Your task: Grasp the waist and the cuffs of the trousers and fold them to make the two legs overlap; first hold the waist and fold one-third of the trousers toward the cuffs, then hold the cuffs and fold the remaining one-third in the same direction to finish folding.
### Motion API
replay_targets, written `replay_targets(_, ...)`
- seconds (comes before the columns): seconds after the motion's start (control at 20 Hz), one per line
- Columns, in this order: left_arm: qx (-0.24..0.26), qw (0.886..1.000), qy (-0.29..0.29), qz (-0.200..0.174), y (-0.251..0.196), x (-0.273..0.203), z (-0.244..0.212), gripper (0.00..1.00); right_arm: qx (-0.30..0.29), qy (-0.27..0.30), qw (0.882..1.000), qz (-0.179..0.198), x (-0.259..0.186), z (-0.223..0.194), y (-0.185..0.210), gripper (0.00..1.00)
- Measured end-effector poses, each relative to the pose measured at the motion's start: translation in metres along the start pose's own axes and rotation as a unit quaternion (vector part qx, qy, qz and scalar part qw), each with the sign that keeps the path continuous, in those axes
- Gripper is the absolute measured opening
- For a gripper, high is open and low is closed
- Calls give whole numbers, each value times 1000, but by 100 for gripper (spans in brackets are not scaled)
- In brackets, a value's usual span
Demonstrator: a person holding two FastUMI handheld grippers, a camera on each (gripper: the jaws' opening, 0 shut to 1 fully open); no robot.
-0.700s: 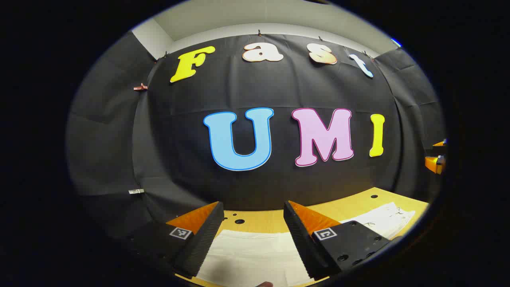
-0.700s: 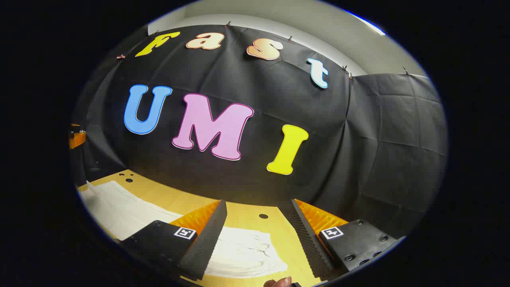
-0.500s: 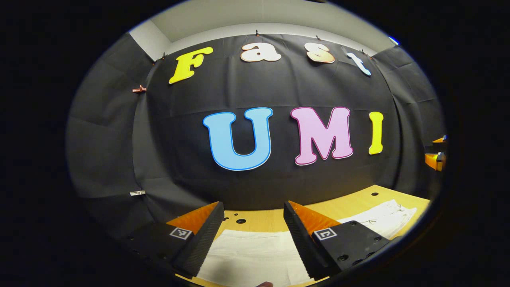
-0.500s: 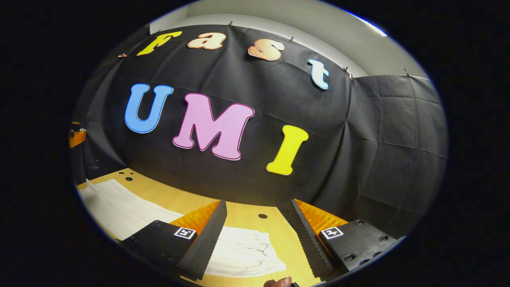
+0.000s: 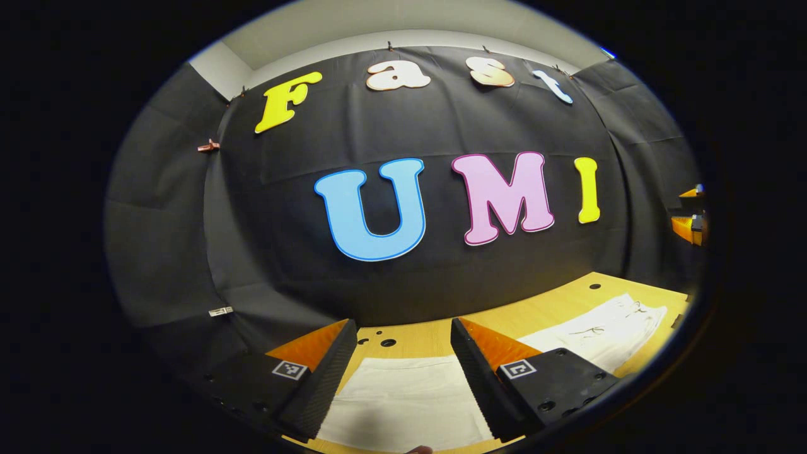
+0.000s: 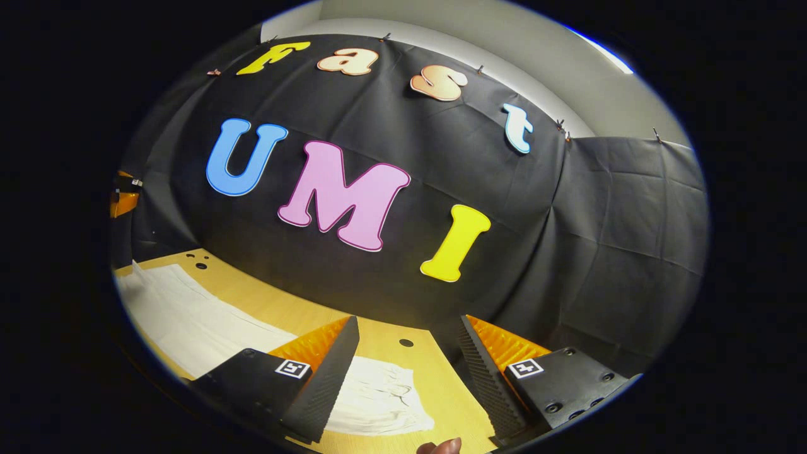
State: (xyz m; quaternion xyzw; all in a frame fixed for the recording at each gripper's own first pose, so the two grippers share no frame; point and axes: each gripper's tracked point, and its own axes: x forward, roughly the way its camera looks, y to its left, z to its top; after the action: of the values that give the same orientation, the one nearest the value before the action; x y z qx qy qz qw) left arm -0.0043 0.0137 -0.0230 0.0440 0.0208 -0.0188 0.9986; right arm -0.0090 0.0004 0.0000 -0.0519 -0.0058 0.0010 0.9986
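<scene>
Trousers (image 5: 403,400), white, flat lengthwise along bench (image 5: 555,312): cuff end under left claw (image 5: 397,372), waist end under right claw (image 6: 403,372), both claws wide open, empty.

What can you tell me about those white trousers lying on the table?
The trousers are white, of thin, soft-looking cloth, and lie flat on the wooden table. In the left gripper view a smooth, straight-edged end lies beneath the open left gripper. In the right gripper view the other end is gathered and wrinkled, with a thin drawstring on it, so it looks like the waist; it lies beneath the open right gripper. Neither gripper appears to touch the cloth.
</scene>
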Motion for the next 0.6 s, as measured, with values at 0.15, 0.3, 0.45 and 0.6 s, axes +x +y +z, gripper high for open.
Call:
replay_targets(0.15, 4, 1000, 2, -8, 3, 2, -7, 95, -12, 5, 1000, -1, -6, -3, 6, 98)
replay_targets(0.3, 12, 1000, 4, -18, 7, 3, -14, 95, -31, 9, 999, 1, -8, -6, 12, 98)
replay_targets(0.45, 50, 998, 8, -36, 15, 3, -27, 95, -77, 14, 997, 13, -12, -13, 19, 98)
replay_targets(0.6, 131, 989, 27, -57, 32, 4, -57, 95, -151, 36, 987, 42, -18, -39, 28, 97)
